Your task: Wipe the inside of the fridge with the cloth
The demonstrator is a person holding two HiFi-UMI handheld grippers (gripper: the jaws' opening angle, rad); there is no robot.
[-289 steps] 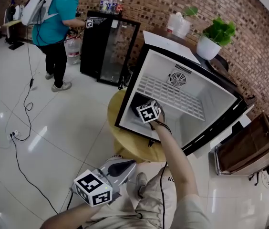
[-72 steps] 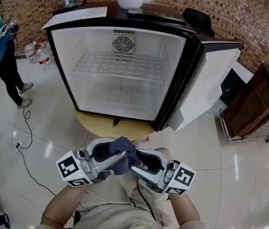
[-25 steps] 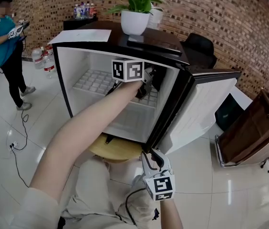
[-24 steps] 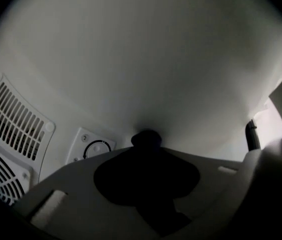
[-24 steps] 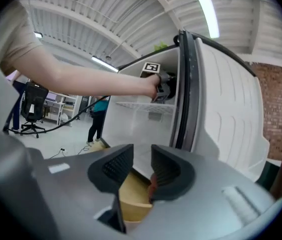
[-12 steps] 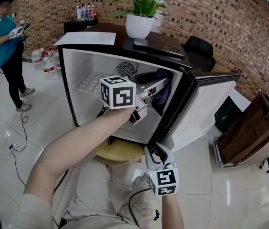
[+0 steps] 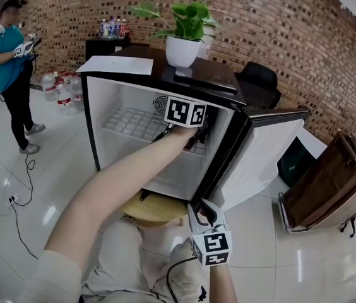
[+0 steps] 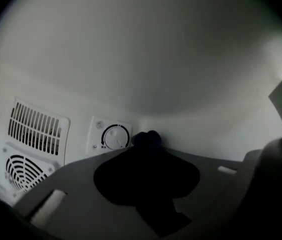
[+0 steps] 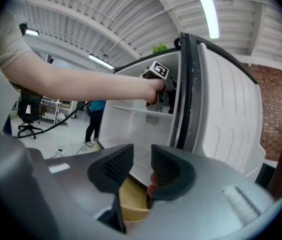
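Mid-wipe here, nowhere near done I reckon. My left gripper (image 7: 192, 122) is reaching level into the small black fridge with the white lining (image 7: 112, 128), jaws clamped on the dark bunched-up cloth (image 8: 146, 176). The wad fills the whole gap between them and pokes out past the tips. Right in front of those tips is the top back corner, where the back wall meets the right-hand wall, and the cloth looks like it's pressed into or just at that corner. The round white thermostat dial (image 8: 115, 136) sits just left of the tips, and the slotted vent and fan grille (image 8: 23, 169) are further left.

My right gripper (image 9: 141, 166) hangs low outside the fridge, below the open door (image 7: 260, 150). Its jaws are a narrow crack apart with nothing in them, and only the round wooden stool (image 9: 131, 204) shows through the gap.

So that corner is getting attention. The wire shelf (image 7: 134, 124), floor and left wall I'd guess are left, since no mark shows what's clean.
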